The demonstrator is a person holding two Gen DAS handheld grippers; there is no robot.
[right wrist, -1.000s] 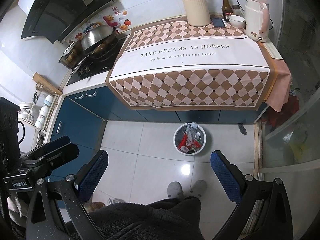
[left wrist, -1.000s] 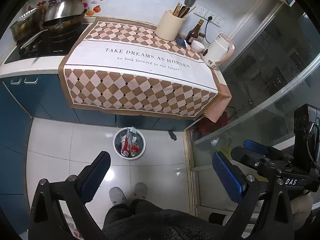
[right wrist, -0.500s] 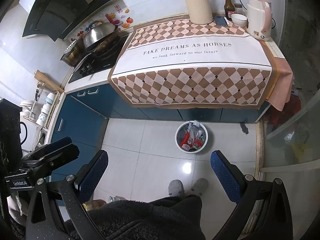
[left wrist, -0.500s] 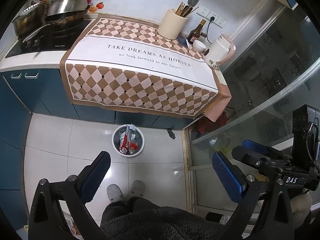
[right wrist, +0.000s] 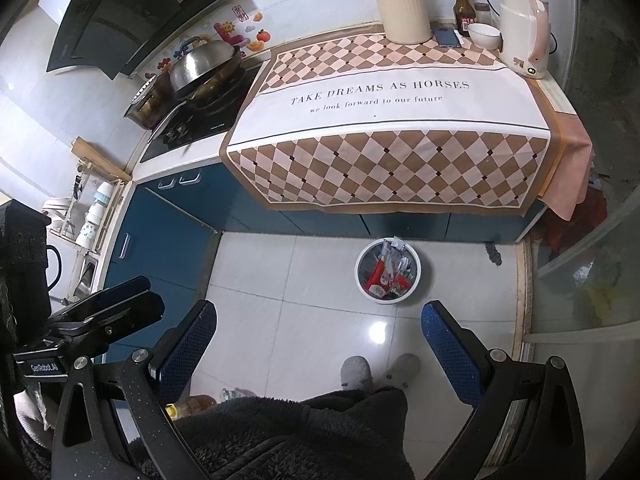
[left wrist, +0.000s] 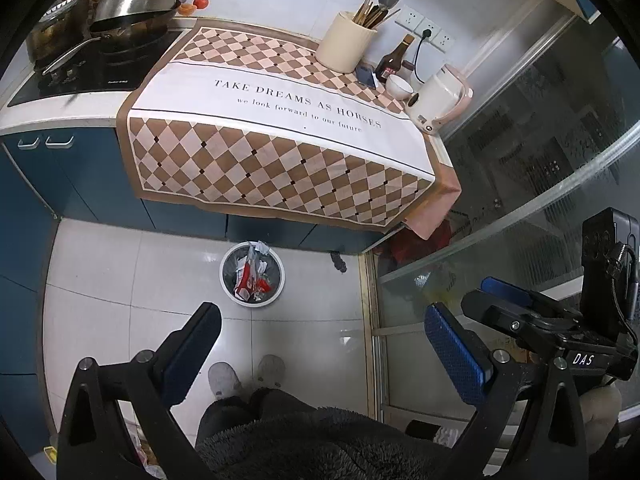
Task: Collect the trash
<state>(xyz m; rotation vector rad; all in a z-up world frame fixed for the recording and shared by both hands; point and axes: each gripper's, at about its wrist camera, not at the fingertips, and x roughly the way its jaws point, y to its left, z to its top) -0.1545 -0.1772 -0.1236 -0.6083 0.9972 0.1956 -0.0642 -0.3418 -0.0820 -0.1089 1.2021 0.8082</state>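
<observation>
trash bin (left wrist: 252, 273) on the floor just below the counter's near edge, holding red-and-white wrappers | progress: counter cloth (left wrist: 280, 120) shows no loose litter; collecting looks finished or nearly so | left gripper (left wrist: 320, 344) wide apart, holding nothing | right gripper (right wrist: 316, 344) wide apart, holding nothing
</observation>
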